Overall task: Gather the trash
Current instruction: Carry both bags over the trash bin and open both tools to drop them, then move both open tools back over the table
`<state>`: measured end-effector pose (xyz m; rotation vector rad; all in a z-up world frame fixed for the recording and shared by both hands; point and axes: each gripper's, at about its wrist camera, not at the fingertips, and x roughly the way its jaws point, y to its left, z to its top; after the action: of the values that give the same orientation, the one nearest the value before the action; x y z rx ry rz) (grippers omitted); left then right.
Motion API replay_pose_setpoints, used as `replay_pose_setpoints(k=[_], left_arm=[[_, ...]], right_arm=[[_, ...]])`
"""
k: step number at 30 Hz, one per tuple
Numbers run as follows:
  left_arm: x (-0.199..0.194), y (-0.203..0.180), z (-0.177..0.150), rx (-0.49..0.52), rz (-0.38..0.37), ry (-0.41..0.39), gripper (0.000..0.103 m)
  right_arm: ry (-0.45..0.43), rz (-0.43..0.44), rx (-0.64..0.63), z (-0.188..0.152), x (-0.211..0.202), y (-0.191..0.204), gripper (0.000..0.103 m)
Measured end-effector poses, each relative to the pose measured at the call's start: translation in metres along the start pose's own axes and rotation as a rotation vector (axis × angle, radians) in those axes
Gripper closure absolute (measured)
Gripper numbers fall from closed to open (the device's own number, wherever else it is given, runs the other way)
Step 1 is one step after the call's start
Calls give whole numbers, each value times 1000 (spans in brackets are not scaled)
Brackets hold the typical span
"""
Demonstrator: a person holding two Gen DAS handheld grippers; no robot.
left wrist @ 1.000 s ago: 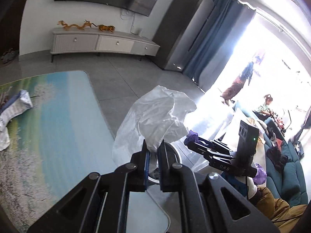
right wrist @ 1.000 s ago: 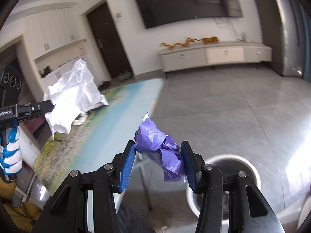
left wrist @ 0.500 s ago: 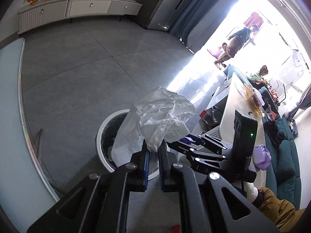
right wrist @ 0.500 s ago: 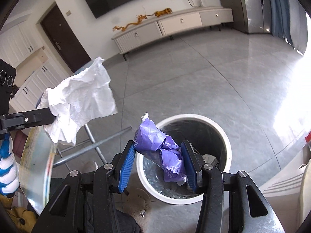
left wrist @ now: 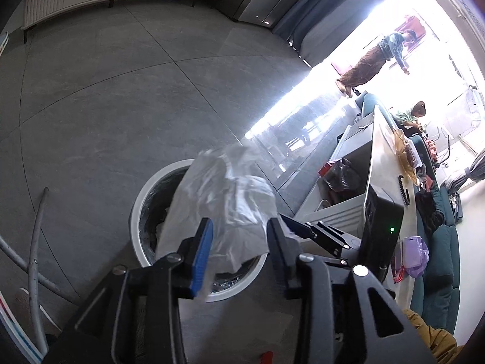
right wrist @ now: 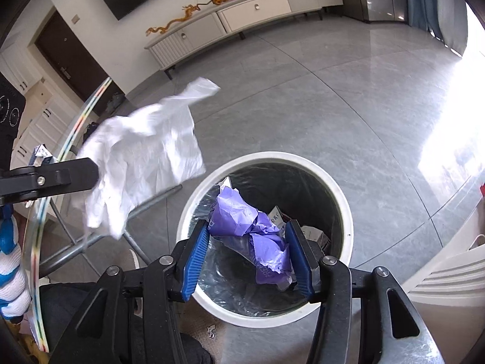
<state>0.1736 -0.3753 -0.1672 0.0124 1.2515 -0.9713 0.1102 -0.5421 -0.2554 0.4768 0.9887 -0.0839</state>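
Observation:
A round white trash bin (right wrist: 342,194) with a dark liner stands on the grey floor; it also shows in the left wrist view (left wrist: 142,200). My left gripper (left wrist: 239,242) is open above it, and the crumpled white paper (left wrist: 224,200) hangs loose between its jaws. In the right wrist view the white paper (right wrist: 142,157) blurs just off the left gripper's fingers (right wrist: 75,176). My right gripper (right wrist: 247,254) is over the bin mouth. Its jaws stand wide with the crumpled purple wrapper (right wrist: 254,236) between them, still at both pads.
A glass table edge (right wrist: 39,212) and its metal legs (left wrist: 36,236) stand left of the bin. A white cabinet (right wrist: 242,9) lines the far wall. A white side table (left wrist: 376,163) and a teal sofa (left wrist: 442,261) are to the right. Other trash lies in the bin.
Both grippers moved from beside the table to over the bin. The left jaws opened and let go of the white paper. The right jaws spread wider around the purple wrapper.

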Motion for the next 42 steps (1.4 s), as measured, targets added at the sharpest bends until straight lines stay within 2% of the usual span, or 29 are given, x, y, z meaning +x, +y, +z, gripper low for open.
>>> replay_pose_setpoints(k=[10, 16, 20, 27, 31, 36, 42], left_arm=[[-5, -2, -2, 0, -10, -15, 63], [-28, -3, -9, 12, -15, -45, 63], [-52, -7, -17, 30, -7, -93, 63], [-108, -17, -39, 88, 86, -248, 63], [-143, -12, -55, 88, 132, -328, 63], [-186, 6, -81, 73, 185, -368, 63], [-244, 45, -123, 25, 264, -451, 63]], right_arm=[[-11, -6, 35, -8, -4, -11, 49], [-39, -10, 25, -11, -17, -8, 48], [-62, -6, 17, -11, -30, 0, 48], [-124, 6, -30, -9, -62, 25, 44], [-172, 18, -67, -7, -83, 46, 43], [-221, 48, -120, -3, -108, 82, 42], [-265, 88, -207, -1, -130, 138, 40]])
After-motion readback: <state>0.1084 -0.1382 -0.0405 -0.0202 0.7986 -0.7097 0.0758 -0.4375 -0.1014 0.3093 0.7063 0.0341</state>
